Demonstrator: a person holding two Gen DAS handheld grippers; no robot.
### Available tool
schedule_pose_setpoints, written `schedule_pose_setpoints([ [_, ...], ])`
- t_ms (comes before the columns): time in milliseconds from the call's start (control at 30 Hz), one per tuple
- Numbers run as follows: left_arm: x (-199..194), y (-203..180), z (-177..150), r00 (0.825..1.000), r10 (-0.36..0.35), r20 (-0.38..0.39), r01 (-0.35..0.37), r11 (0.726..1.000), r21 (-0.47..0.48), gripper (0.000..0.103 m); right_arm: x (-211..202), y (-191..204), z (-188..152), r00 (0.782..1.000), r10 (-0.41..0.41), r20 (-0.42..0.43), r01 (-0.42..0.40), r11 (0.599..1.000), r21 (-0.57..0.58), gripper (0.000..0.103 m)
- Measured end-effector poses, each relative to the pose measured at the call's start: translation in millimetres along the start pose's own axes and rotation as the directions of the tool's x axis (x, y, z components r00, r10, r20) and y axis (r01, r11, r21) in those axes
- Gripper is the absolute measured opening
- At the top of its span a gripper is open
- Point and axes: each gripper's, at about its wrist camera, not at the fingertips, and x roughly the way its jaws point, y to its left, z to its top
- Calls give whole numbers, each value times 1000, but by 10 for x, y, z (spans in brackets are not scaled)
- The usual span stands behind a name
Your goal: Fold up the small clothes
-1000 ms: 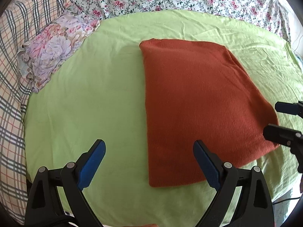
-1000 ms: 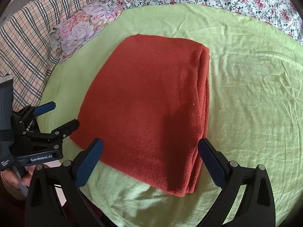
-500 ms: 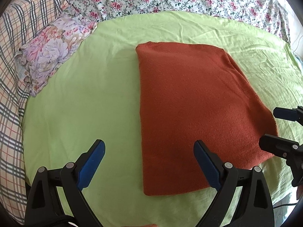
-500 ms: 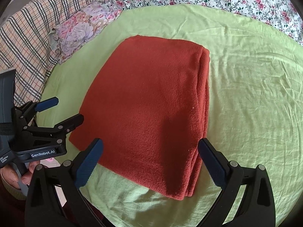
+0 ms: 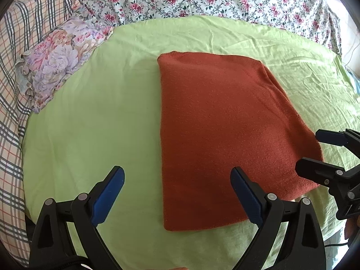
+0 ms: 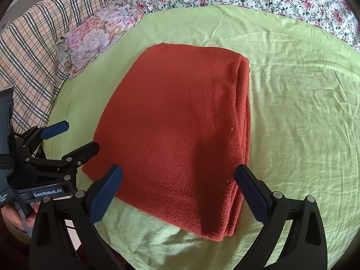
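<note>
Fingers of both grippers [image 5: 176, 181] [image 6: 178, 180] spread wide, seemingly above the folded red garment [image 6: 180, 135].

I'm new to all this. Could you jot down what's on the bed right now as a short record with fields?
garment: rust-red knit piece, folded into a flat rectangle
layered edges: stacked along its right side in the right wrist view
surface: light green sheet
left gripper: jaws open, holding nothing
right gripper: jaws open, holding nothing
nearby: floral pillow, plaid bedding

Home bedroom: sheeted bed [image 5: 94, 117], floral pillow [image 5: 60, 60].
</note>
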Motion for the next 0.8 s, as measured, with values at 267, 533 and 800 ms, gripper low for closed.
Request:
schedule_pose_setpoints([
  [267,-21,-10,-2,1000,-2,8,2,1000,-3,96,-1,14,-3,1000,1,3,-1,1000,1,100],
  [533,-51,-37,-9,1000,1,16,-1,1000,3,96,-27,20,14,1000,8,11,-8,1000,-6,100],
  [800,-76,-68,-19,1000,-4,23,4,1000,8,96,-87,69,-2,1000,6,28,-6,1000,-5,100],
])
